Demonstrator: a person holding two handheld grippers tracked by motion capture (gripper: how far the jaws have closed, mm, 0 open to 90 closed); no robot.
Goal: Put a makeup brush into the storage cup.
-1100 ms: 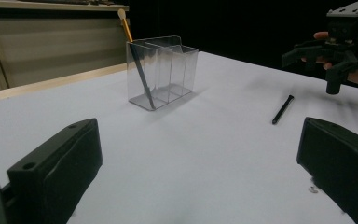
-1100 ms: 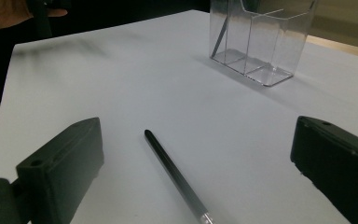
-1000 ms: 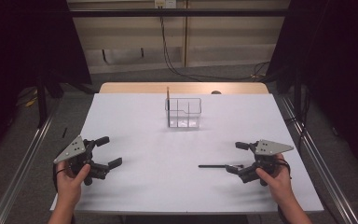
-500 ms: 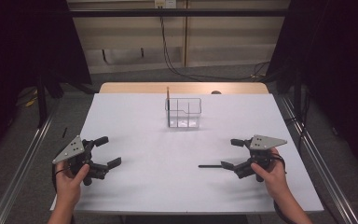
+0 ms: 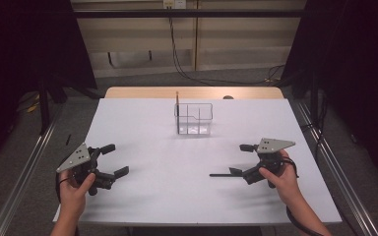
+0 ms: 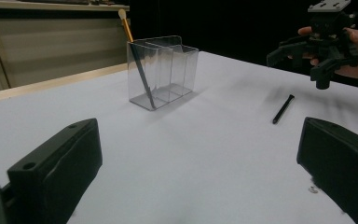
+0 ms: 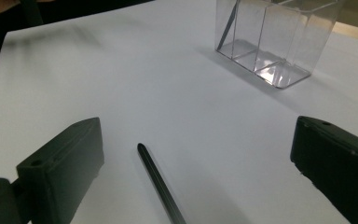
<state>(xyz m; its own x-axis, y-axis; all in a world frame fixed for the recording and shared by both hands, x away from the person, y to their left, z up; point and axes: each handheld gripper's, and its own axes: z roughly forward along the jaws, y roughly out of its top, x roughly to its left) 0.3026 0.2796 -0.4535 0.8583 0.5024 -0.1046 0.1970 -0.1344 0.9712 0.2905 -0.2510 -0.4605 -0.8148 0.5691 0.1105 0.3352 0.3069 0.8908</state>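
Note:
A clear plastic organizer with compartments stands at the table's far middle, holding a yellow-tipped stick at its left end; the same organizer appears in both gripper views. A thin black pen lies flat on the white tabletop. My right gripper hovers open just right of the pen, its jaws wide apart on either side of it. Near the front left of the table my left gripper is open and holds nothing. The right gripper also shows far off in the left gripper view.
The white tabletop ends in a wooden strip at the far edge. Metal rails run along both sides of the table. Cables hang against the back wall.
The right gripper has shifted left and slightly forward toward the pen. The left gripper has barely moved. The pen and organizer lie where they were.

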